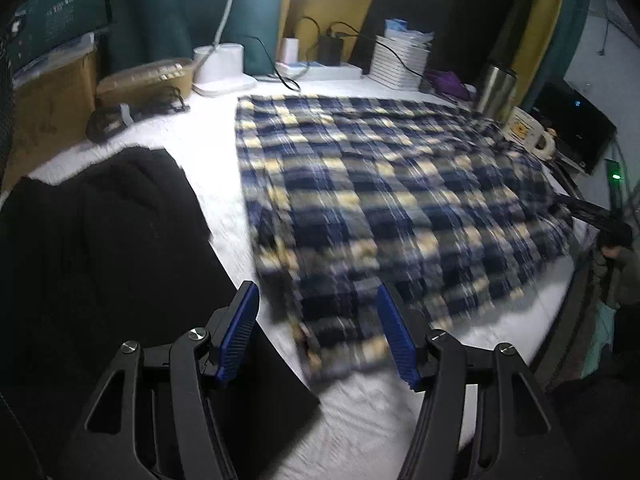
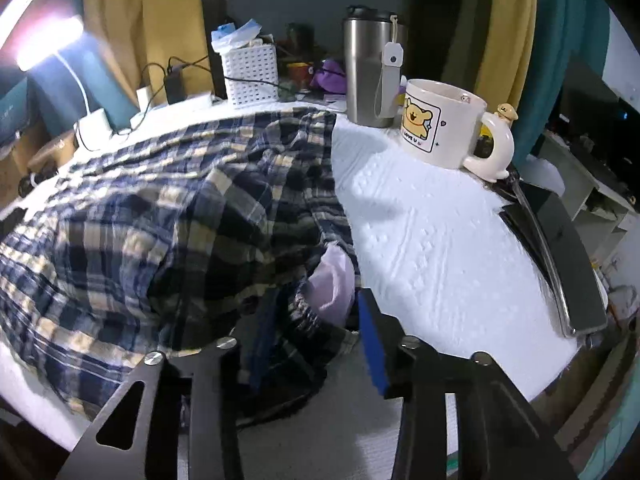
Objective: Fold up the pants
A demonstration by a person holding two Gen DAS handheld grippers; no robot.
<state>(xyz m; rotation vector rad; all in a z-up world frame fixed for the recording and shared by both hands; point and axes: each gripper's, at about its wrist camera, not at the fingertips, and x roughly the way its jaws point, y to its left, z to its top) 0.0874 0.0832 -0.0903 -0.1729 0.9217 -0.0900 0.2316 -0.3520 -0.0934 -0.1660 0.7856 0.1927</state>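
The blue, yellow and white plaid pants (image 1: 380,184) lie spread over a white-covered table (image 1: 200,140). In the left wrist view my left gripper (image 1: 318,316) hovers open over their near corner, its blue pads (image 1: 240,332) on either side of the cloth and not pressing it. In the right wrist view the pants (image 2: 160,220) bunch up at the waistband, where a white pocket lining (image 2: 332,284) shows. My right gripper (image 2: 320,340) is shut on that bunched edge. Its right pad (image 2: 372,348) shows, while plaid cloth drapes over the left finger.
A black garment (image 1: 100,240) lies left of the pants. A bear mug (image 2: 440,124) and a steel tumbler (image 2: 368,68) stand at the far right; a dark flat device (image 2: 560,248) lies at the table's right edge. A lamp base (image 1: 220,68), chargers and a white basket (image 2: 250,74) line the back.
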